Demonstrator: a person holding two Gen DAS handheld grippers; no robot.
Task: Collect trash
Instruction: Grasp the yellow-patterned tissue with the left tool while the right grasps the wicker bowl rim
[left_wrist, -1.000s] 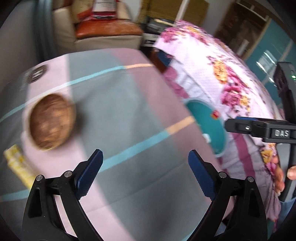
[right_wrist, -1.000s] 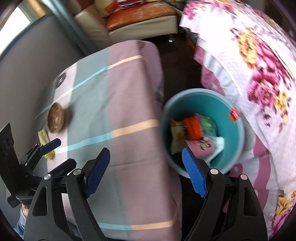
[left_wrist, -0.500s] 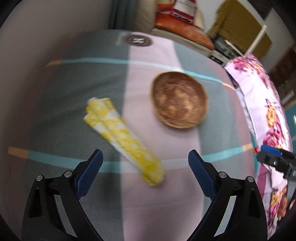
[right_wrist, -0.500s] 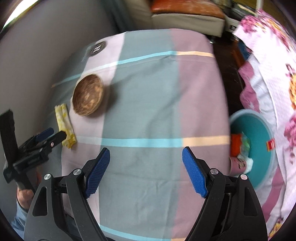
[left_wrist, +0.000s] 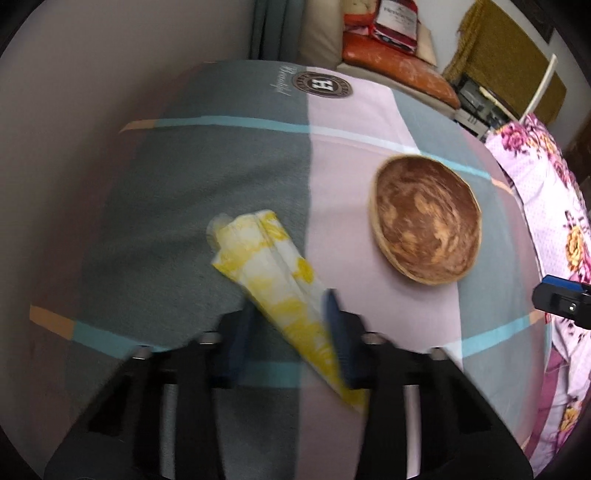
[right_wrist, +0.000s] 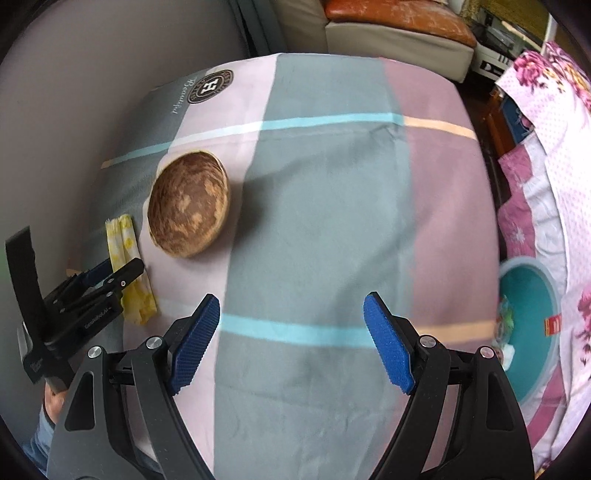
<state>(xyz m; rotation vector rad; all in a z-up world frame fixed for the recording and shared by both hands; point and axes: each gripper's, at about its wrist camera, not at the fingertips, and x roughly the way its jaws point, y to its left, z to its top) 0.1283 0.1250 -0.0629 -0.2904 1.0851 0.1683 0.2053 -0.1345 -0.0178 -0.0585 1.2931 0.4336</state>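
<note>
Cloth covers the whole table (right_wrist: 332, 229), in grey and pink blocks with thin blue lines. At the far right, down on the floor, sits your teal bin (right_wrist: 532, 325) with trash in it. On the left part of the table rests a brown bowl (left_wrist: 424, 221). Just left of the bowl lies the yellow wrapper (left_wrist: 273, 273), long and flat.

Your left claw (left_wrist: 291, 332) is right on the wrapper. The wrapper's long line runs from far left to near right, and it slants across the gap between the two blue fingers. The fingers are closing around its near half, but they look blurry, so you cannot yet call it a firm pinch.

Your right claw (right_wrist: 291, 343) hangs wide apart over bare cloth, holding nothing, well away from the wrapper. So the left hand is the one for this pick.

Half a second ago your left fingers stood wide open with the wrapper just beyond them. Now they have dropped onto it.
</note>
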